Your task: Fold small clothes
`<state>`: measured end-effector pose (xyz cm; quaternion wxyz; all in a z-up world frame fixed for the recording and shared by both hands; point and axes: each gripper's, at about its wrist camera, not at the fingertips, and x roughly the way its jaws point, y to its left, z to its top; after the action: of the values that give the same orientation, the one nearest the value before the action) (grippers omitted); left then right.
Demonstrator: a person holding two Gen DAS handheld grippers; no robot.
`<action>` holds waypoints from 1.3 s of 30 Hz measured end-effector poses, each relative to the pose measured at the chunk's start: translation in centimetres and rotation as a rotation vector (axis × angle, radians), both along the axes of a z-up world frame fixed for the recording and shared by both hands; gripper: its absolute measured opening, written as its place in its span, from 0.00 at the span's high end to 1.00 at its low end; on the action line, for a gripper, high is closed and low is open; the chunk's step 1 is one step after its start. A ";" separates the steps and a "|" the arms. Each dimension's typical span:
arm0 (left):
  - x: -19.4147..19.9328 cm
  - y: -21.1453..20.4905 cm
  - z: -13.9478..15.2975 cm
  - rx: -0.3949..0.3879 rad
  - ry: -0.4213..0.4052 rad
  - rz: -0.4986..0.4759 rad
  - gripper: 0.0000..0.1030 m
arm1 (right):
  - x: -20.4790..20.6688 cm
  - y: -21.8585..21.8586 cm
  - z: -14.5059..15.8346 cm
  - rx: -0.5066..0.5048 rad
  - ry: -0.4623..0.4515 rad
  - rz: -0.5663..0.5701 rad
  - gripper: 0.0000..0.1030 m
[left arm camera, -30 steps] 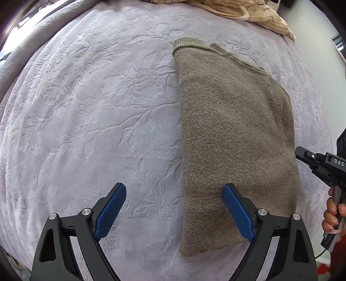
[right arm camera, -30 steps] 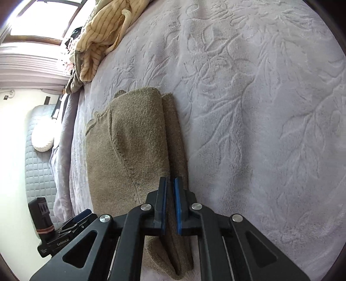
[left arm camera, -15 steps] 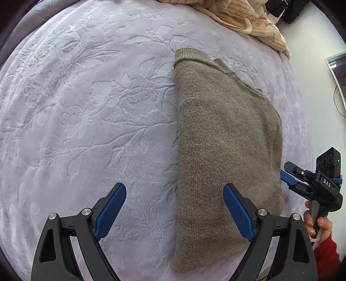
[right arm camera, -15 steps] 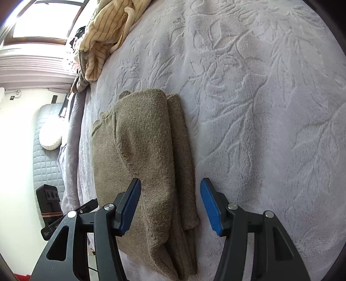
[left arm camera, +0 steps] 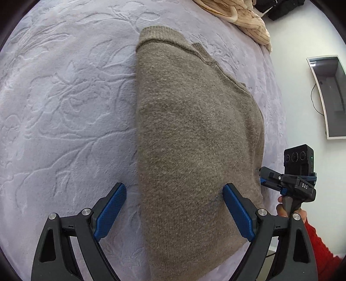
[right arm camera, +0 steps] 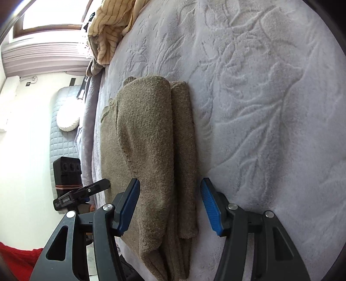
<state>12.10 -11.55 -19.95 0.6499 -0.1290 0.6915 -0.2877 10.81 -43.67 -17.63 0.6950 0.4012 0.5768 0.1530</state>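
Observation:
A folded brown knit sweater [left arm camera: 194, 129] lies lengthwise on the pale embossed bedspread [left arm camera: 64, 108]. My left gripper [left arm camera: 174, 187] is open wide and straddles the sweater's left edge near its lower end, one finger over the bedspread and the other over the knit. In the right wrist view the sweater [right arm camera: 149, 129] shows its stacked folds. My right gripper [right arm camera: 170, 181] is open around those folds, and its pads do not press on them. The right gripper [left arm camera: 262, 174] sits at the sweater's right edge, held by a hand [left arm camera: 281, 207].
A cream striped garment [left arm camera: 244, 19] is heaped at the far end of the bed [right arm camera: 108, 28]. The bed's edge runs close beside the sweater, with a white wall and a mounted screen [left arm camera: 330, 95] beyond. A red sleeve [left arm camera: 320, 248] is at lower right.
The right gripper, shut on the sweater's folded edge a second ago, has opened. Both grippers have sunk closer to the sweater and tipped further down.

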 end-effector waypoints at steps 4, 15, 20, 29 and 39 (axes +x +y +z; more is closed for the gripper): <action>0.2 -2.1 -0.3 0.040 -0.033 -0.035 0.11 | 1.7 1.2 -1.1 0.037 -0.015 0.010 0.40; -1.2 -4.4 1.4 0.128 -0.156 -0.079 0.34 | 1.9 2.3 -1.0 0.059 0.012 -0.086 0.69; -1.8 -3.9 3.7 0.108 -0.198 -0.105 0.56 | 0.8 2.5 0.3 0.141 -0.005 -0.139 0.72; -4.1 -1.4 8.2 0.089 -0.233 -0.138 0.56 | -1.2 5.7 4.4 0.221 -0.036 -0.175 0.72; -8.1 6.4 11.8 0.081 -0.217 -0.131 0.56 | -6.1 14.2 8.1 0.244 -0.014 -0.163 0.72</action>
<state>3.99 -5.15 -8.20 0.7054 -0.0256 0.6352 -0.3136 4.75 -29.46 -9.52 0.6551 0.5271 0.5146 0.1677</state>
